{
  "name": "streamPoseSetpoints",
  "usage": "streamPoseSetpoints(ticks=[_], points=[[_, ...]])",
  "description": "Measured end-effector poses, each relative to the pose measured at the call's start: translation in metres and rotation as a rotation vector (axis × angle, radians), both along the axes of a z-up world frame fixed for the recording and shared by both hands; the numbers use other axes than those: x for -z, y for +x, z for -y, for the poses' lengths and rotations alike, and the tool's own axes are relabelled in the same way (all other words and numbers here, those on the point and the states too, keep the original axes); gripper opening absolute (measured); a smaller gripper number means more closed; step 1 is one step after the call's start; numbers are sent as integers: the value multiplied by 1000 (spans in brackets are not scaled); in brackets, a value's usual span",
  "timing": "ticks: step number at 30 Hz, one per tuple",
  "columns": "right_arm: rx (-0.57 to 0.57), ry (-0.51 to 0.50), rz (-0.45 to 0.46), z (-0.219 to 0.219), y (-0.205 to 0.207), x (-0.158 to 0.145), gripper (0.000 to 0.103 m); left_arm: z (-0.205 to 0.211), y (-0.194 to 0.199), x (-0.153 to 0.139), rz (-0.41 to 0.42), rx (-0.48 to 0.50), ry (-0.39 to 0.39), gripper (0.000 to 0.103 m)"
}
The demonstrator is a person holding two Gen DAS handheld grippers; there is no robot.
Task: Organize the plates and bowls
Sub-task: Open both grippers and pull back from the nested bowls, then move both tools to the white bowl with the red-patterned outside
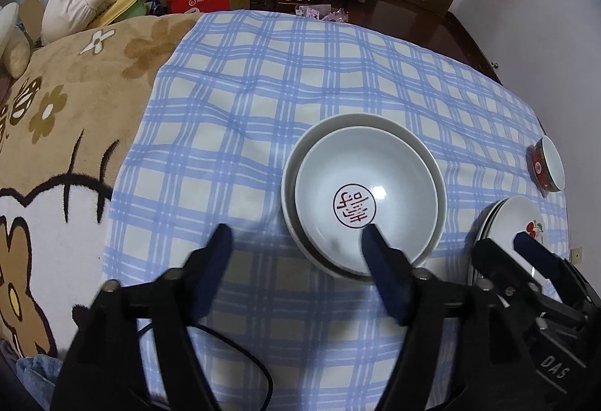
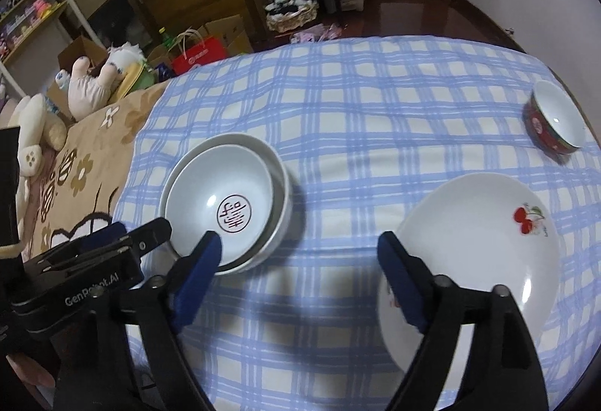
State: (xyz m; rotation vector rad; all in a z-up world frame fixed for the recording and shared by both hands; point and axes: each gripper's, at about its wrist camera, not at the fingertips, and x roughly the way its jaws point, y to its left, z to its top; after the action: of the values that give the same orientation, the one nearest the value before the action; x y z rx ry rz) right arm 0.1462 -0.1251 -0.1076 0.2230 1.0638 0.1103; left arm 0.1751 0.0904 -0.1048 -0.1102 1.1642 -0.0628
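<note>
Bowls [image 1: 364, 193] nested just ahead of left hand-held gripper [image 1: 296, 242], jaws released, nothing btwn.

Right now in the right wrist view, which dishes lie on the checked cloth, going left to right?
Nested white bowls → white plate with cherry print → red-sided small bowl.

We see a blue checked cloth [image 1: 263, 92] spread flat, and a tan blanket with flower shapes [image 1: 75, 103] lies beside it on the left. Behind the blanket sit plush toys [image 1: 75, 3], with a red paper bag [image 1: 198, 0] and cardboard boxes [image 2: 225, 30] on the floor. Further back stands a wicker basket [image 2: 291, 17] full of fabric.
</note>
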Motion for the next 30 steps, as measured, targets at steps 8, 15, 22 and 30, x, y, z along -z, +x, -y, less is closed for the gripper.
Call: streamPoseSetpoints(ticks=[8, 15, 22, 30], points=[[73, -4, 66, 26, -18, -17, 103, 5, -11, -10, 41, 9, 11, 87], [123, 25, 74, 54, -35, -22, 103, 22, -25, -27, 77, 75, 2, 87], [164, 33, 92, 81, -52, -29, 103, 49, -37, -43, 111, 162, -17, 87], [196, -47, 143, 106, -67, -50, 103, 75, -40, -51, 120, 193, -20, 87]])
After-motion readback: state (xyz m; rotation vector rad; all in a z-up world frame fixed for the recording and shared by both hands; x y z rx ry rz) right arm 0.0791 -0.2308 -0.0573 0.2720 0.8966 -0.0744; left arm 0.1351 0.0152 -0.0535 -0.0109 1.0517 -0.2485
